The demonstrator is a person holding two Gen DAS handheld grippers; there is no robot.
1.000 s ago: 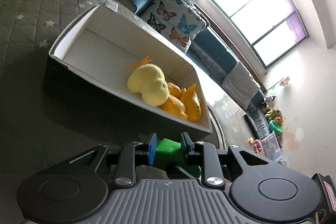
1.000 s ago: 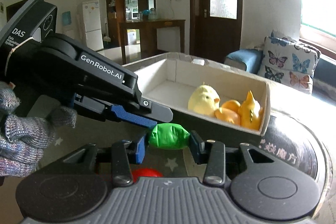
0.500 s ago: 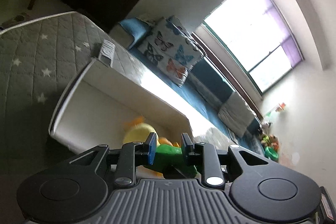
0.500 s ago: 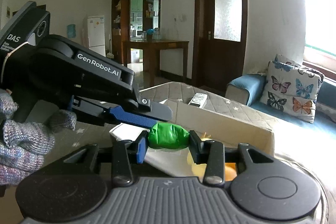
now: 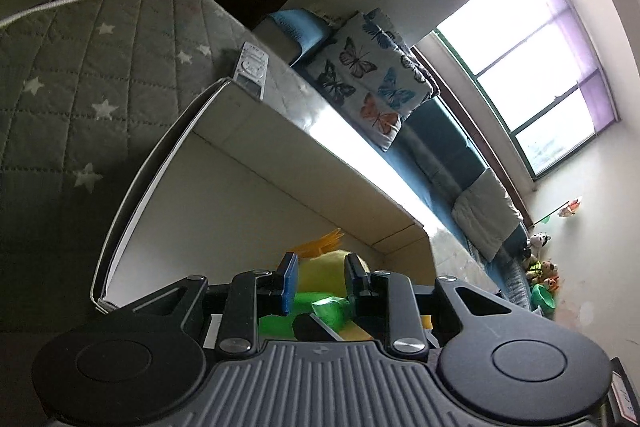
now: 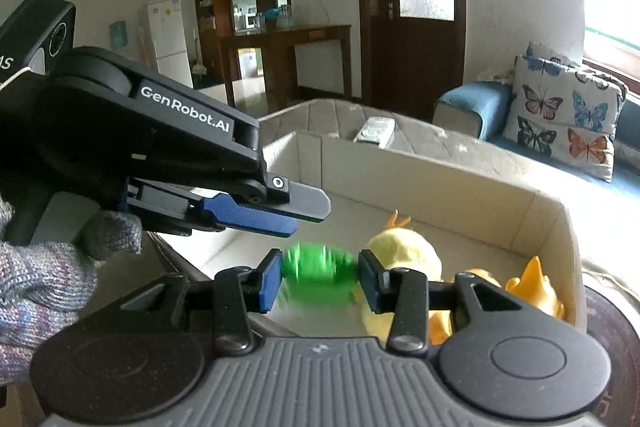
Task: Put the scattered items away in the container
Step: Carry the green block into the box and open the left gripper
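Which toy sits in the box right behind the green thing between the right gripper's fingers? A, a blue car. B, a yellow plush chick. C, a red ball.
B: the yellow plush chick lies in the box just beyond the blurred green item between the right gripper fingers.

Right tongs [image 6: 318, 273] over the box [image 6: 460, 187], fingers spread, green toy [image 6: 318, 267] between the pads, motion-blurred; can't tell if the pads touch it. Left tongs [image 6: 288, 213] come in from the left, just above and left of the toy, fingers look close together, gloved hand [image 6: 48, 267] behind. In the box: yellow chick [image 6: 404, 255] just right of the toy, orange toys [image 6: 532, 287] at the right end. Remote [image 6: 374, 129] on the mattress [image 6: 332, 115] beyond the box. Butterfly cushion [image 6: 560, 115] far right.
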